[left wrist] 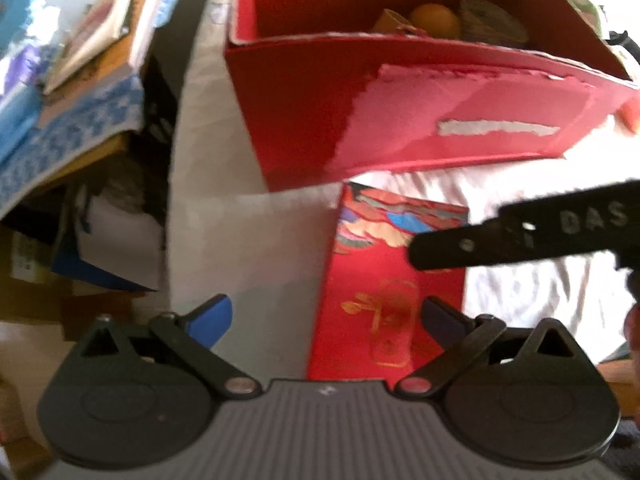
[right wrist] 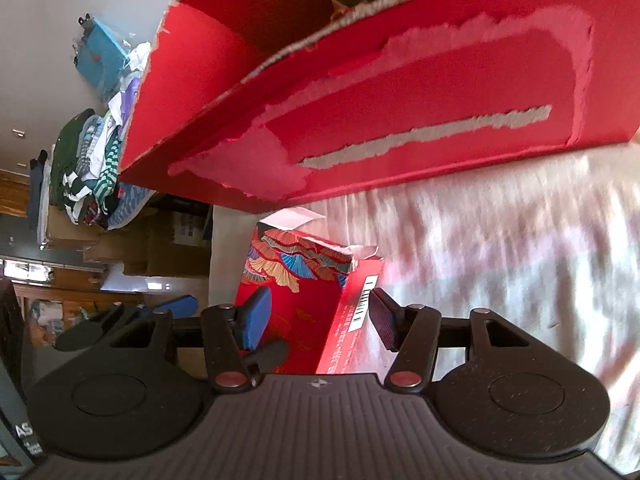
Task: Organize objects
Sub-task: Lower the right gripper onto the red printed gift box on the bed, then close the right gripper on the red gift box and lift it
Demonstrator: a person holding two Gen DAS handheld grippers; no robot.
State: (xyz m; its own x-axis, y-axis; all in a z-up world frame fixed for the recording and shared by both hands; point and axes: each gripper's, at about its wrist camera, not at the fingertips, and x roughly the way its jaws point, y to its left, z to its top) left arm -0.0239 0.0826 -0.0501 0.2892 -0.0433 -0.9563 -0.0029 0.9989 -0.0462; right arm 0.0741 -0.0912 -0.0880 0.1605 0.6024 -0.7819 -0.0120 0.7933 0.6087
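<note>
Left gripper (left wrist: 326, 316) fingers spread wide over the glossy red carton (left wrist: 384, 280) lying on wrinkled white cloth (left wrist: 540, 280); right gripper (right wrist: 316, 320) fingers spread around its edge, just before the torn cardboard box (right wrist: 400, 128).

"das" on the right gripper (left wrist: 520, 236), "as" on the left gripper (right wrist: 24, 432)

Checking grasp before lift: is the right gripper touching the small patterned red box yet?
Cannot tell. In the right wrist view the right gripper is open around the small red box's edge; no contact or gap shows plainly. The left wrist view is blurred.
</note>
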